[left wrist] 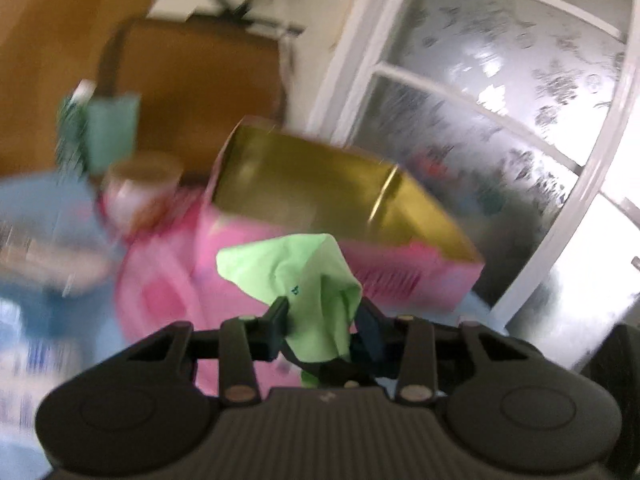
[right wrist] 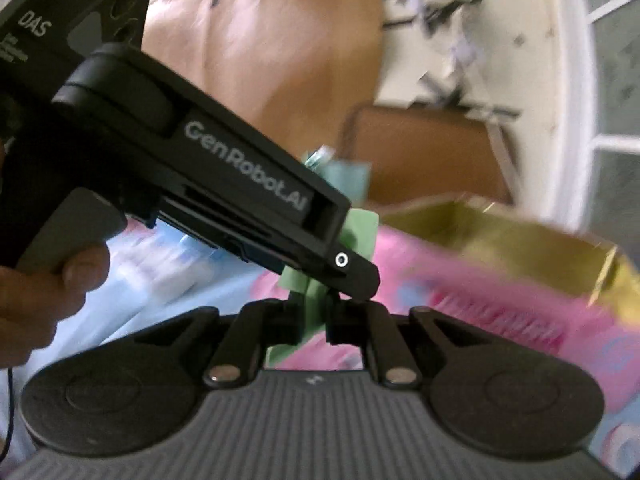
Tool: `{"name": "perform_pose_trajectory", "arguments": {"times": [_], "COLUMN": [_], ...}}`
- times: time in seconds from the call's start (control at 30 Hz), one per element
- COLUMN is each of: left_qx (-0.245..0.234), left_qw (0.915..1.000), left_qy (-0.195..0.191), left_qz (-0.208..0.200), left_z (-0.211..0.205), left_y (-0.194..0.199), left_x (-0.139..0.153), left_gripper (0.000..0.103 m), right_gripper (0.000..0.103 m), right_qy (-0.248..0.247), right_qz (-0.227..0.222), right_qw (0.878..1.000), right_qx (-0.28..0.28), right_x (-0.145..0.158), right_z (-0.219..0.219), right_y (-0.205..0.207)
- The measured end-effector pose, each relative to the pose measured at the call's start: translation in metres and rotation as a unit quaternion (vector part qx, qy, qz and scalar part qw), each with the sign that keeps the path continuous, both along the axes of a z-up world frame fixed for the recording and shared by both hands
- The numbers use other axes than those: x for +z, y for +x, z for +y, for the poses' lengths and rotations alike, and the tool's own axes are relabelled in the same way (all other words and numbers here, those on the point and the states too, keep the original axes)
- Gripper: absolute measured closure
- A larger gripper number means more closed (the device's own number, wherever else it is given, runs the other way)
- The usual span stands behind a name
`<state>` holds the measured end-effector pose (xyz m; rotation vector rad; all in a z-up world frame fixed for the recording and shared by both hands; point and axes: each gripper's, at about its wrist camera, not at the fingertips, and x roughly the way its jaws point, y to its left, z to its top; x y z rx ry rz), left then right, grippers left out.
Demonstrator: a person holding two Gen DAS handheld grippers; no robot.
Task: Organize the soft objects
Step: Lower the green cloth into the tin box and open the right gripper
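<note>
While pinched shut, both tools (left wrist: pixel 320 320) (right wrist: pixel 314 316) on one green cloth (left wrist: pixel 296 276)

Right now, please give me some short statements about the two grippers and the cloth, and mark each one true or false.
1. The left gripper is shut on a light green cloth. True.
2. The right gripper is open and empty. False: it is shut on the same green cloth.
3. A gold box sits behind the cloth. True.
4. The basket under the gold box is blue. False: it is pink.
</note>
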<state>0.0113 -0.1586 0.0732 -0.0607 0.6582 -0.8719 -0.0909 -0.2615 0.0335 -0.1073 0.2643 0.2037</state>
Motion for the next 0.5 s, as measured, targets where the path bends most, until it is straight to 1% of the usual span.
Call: {"name": "perform_pose_trajectory", "arguments": {"times": [0.13,0.2,0.23,0.3,0.37,0.43,0.47,0.5], "left_qx": [-0.021,-0.027,-0.027,-0.025,-0.018,-0.005,0.005,0.013], "left_qw": [0.9991,0.9981,0.9978,0.9981,0.9988,0.9994,0.9995,0.9995], "left_qy": [-0.017,-0.013,-0.011,-0.012,-0.013,-0.007,0.0,0.006], "left_qz": [-0.032,-0.053,-0.059,-0.056,-0.044,-0.034,-0.031,-0.029], "left_z": [-0.042,-0.067,-0.078,-0.098,-0.112,-0.116,-0.118,-0.118], "left_y": [0.013,0.019,0.02,0.025,0.03,0.032,0.033,0.034], "left_x": [0.03,0.036,0.038,0.038,0.034,0.025,0.02,0.017], "left_gripper": [0.067,0.067,0.066,0.065,0.06,0.05,0.042,0.033], "right_gripper": [0.09,0.09,0.09,0.09,0.09,0.086,0.085,0.07], "right_qy": [-0.021,-0.022,-0.019,-0.009,0.0,0.006,0.012,0.021], "right_qz": [-0.057,-0.07,-0.07,-0.06,-0.043,-0.018,0.004,0.026], "right_qw": [0.997,0.994,0.993,0.991,0.989,0.986,0.985,0.985], "right_qx": [-0.056,-0.083,-0.094,-0.118,-0.141,-0.163,-0.171,-0.172], "right_x": [0.019,0.026,0.028,0.03,0.028,0.023,0.019,0.016], "right_z": [-0.026,-0.044,-0.052,-0.071,-0.087,-0.099,-0.105,-0.11], "right_y": [0.009,0.018,0.024,0.036,0.048,0.06,0.066,0.072]}}
